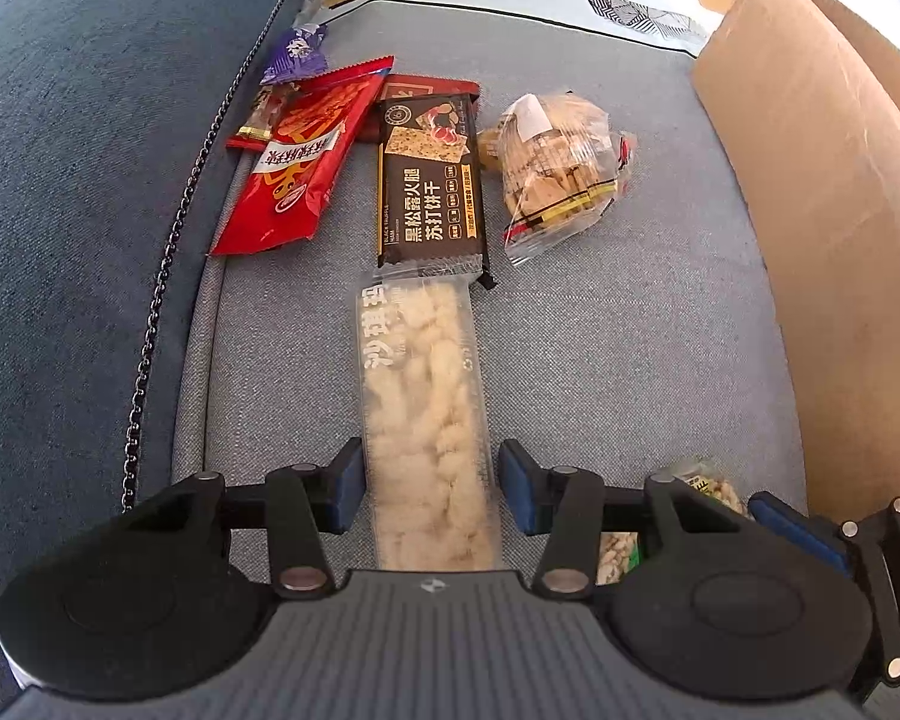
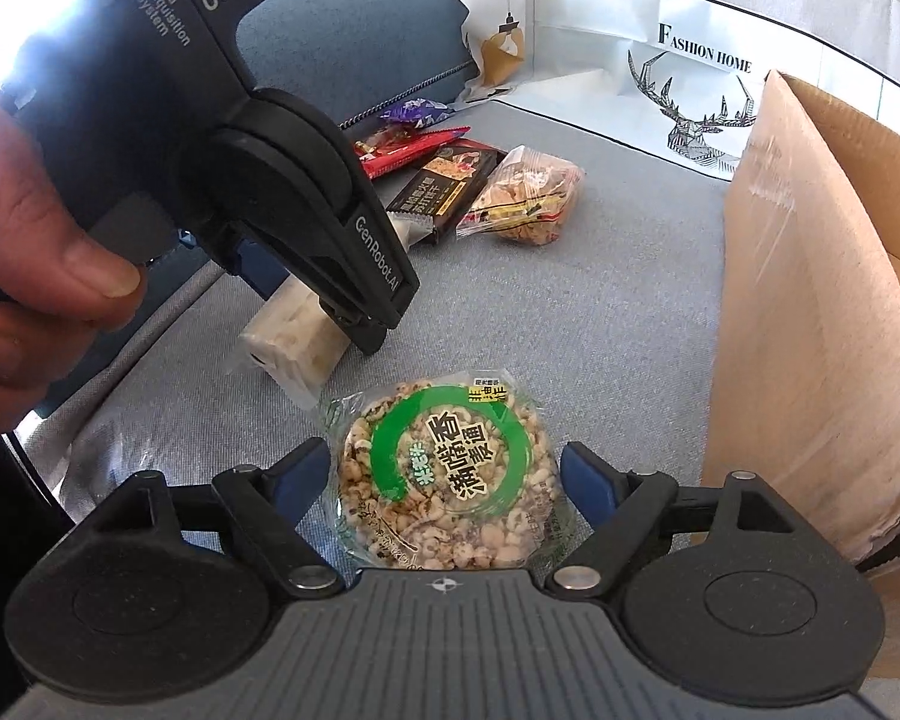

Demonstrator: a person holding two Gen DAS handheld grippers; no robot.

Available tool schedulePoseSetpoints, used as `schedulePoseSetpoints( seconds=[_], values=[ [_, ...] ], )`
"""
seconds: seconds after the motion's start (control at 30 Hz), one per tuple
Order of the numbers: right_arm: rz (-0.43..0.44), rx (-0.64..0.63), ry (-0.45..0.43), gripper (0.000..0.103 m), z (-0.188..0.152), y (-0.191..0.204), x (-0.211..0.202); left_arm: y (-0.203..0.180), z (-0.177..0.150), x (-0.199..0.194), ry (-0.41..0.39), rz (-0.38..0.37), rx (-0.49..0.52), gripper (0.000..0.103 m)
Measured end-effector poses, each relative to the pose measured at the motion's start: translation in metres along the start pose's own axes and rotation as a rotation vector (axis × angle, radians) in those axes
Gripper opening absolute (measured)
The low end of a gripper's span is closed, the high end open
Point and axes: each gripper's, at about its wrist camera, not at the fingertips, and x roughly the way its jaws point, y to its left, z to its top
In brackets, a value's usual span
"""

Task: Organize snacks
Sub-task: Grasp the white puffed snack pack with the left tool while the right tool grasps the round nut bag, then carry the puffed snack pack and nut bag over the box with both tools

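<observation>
On the grey sofa cushion (image 1: 600,360), the left tool (image 1: 431,495) pinches the long clear-wrapped pale puffed-rice bar (image 1: 426,420) at its near end, while the right tool (image 2: 444,483), jaws apart, straddles the round green-labelled puffed-grain cake (image 2: 447,480), both likely light, crumbly and slippery-wrapped, best gripped gently across the sides.

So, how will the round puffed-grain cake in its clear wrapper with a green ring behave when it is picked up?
The round puffed-grain cake looks airy, so it is probably light. Its puffed grains may crumble under a hard squeeze. The glossy clear wrapper could slip against the right gripper, whose pads stand on either side of it.
</observation>
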Motion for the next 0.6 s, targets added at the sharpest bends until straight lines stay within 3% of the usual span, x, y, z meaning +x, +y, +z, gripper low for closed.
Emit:
schedulePoseSetpoints(
  seconds=[0.4, 0.6],
  values=[
    [-0.002, -0.018, 0.017, 0.089, -0.0014, 0.0035, 0.0030, -0.0013, 0.0002, 0.0007, -0.001, 0.001, 0.009, 0.052],
    [-0.017, -0.033, 0.013, 0.082, -0.0011, 0.0045, 0.0029, -0.0014, 0.0012, 0.0004, -0.001, 0.001, 0.011, 0.049]
  ],
)
